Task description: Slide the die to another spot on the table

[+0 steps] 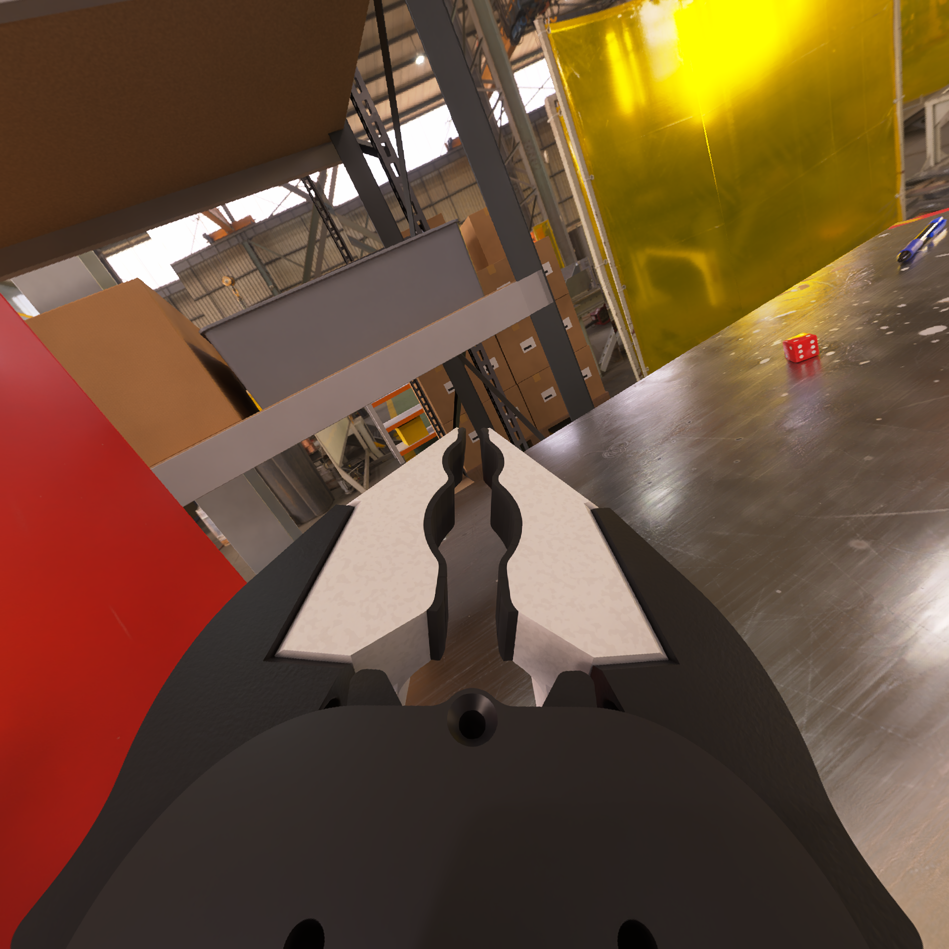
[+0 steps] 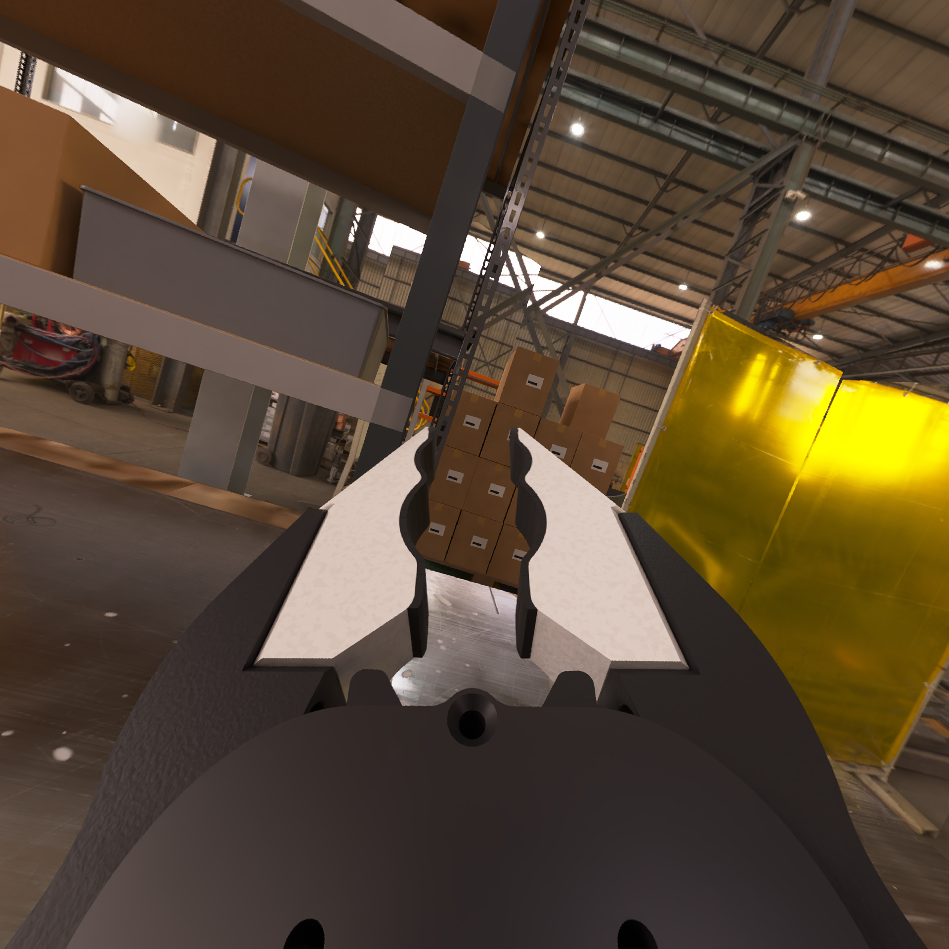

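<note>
A small red die [image 1: 800,348] with white pips sits on the dark scratched metal table [image 1: 744,513], far ahead and to the right in the left wrist view. My left gripper [image 1: 473,436] hangs over the table's left edge, well away from the die. Its jaws stand nearly together with a narrow gap at the tips and hold nothing. My right gripper [image 2: 471,441] is above the table [image 2: 102,590], open with a wider gap and empty. The die does not show in the right wrist view.
A blue pen [image 1: 922,240] lies at the table's far right. A red panel [image 1: 77,590] stands close on the left. A shelf rack [image 1: 359,369] with a grey bin [image 1: 349,313] and cardboard boxes stands behind the table. A yellow screen [image 1: 744,179] is beyond the far edge.
</note>
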Robot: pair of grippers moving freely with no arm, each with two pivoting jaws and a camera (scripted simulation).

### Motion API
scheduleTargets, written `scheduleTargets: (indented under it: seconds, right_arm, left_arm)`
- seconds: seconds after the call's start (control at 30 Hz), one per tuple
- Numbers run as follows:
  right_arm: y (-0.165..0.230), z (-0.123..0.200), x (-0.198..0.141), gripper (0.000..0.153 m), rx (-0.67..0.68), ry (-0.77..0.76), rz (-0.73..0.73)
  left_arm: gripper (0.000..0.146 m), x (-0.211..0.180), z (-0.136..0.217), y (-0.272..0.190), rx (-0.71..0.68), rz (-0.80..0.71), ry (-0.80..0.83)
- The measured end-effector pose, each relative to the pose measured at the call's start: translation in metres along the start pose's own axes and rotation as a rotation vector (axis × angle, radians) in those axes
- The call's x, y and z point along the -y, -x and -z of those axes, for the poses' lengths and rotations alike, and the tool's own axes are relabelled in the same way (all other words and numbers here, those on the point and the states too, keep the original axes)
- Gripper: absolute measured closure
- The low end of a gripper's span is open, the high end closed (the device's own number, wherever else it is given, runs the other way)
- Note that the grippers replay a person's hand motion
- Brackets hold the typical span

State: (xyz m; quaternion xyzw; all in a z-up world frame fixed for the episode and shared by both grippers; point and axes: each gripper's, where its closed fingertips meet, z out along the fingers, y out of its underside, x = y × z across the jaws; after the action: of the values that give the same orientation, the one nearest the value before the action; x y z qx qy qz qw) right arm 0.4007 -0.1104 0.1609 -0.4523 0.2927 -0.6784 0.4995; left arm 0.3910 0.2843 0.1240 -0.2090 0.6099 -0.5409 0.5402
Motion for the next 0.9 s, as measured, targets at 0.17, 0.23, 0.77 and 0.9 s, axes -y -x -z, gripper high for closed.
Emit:
scheduleTargets:
  seconds: [0.17,0.23,0.77,0.9]
  right_arm:
    - [0.001,0.0,0.0,0.117,0.003,0.003,-0.001]
    - [0.001,0.0,-0.001,0.117,0.004,0.004,0.0]
    - [0.115,-0.015,-0.074,0.099,0.828,0.684,-0.142]
    - [0.125,-0.029,-0.096,0.099,0.993,0.918,-0.016]
  left_arm:
    - [0.141,0.0,0.0,0.0,0.0,0.0,0.0]
    - [0.141,0.0,0.0,0.0,-0.001,0.0,-0.001]
    - [0.14,0.004,0.001,0.004,0.018,-0.031,-0.016]
    - [0.14,0.006,0.004,0.009,0.048,-0.042,-0.019]
